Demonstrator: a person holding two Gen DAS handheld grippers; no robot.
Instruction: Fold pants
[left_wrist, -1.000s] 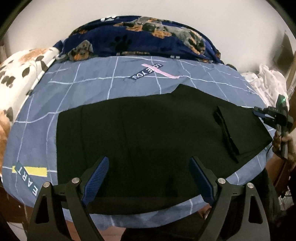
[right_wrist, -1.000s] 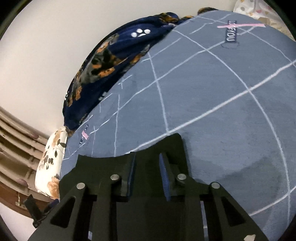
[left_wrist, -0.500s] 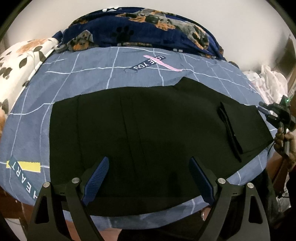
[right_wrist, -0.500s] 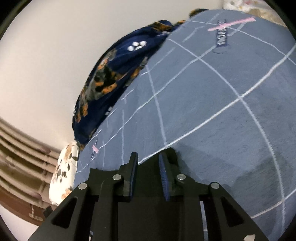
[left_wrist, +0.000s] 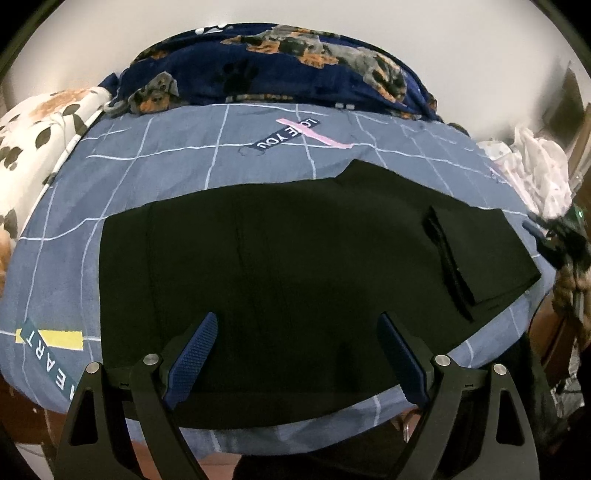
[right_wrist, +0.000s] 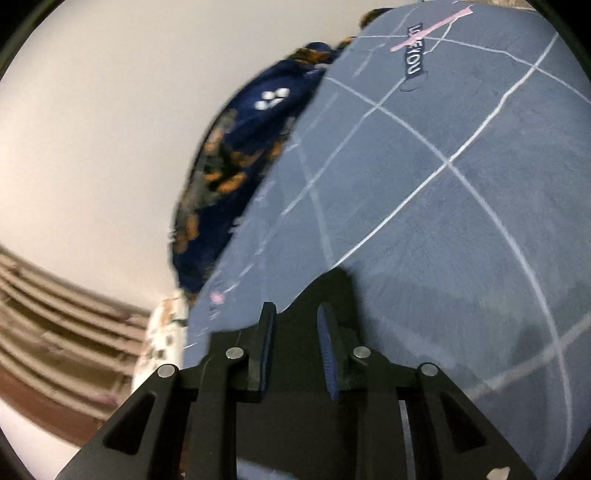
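- Okay, left wrist view: your left gripper (left_wrist: 297, 354) hangs over the near edge of the bed, blue pads spread wide with nothing between them.
- Black pants (left_wrist: 280, 266) lie flat across the grey-blue grid bedsheet (left_wrist: 177, 162), running from left to right, near edge close to the mattress edge.
- One end of the pants at the right is folded back over itself, with a raised seam or fold line showing there.
- Your right gripper (left_wrist: 554, 236) shows at the far right edge of this view, just beside that folded end; it is blurred, and a hand (left_wrist: 570, 288) holds it from below.
- Navy dog-print blanket (left_wrist: 273, 70) is bunched along the far side against the wall; a white leaf-print pillow (left_wrist: 40, 125) sits at the left, white crumpled cloth (left_wrist: 535, 162) at the right.
- Sheet carries a "LOVE YOU" label (left_wrist: 291, 134) beyond the pants and a "HEART" label with yellow bar (left_wrist: 48, 343) at near left.
- Right wrist view: your right gripper (right_wrist: 297, 332) has its pads close together, a narrow gap between them.
- Black pants (right_wrist: 328, 291) fabric sits right at and under the pads; cannot tell whether the pads pinch it.
- Bedsheet (right_wrist: 443, 221) fills the right side, dog-print blanket (right_wrist: 236, 162) along its far edge, label (right_wrist: 415, 62) near the top; the view is motion-blurred.
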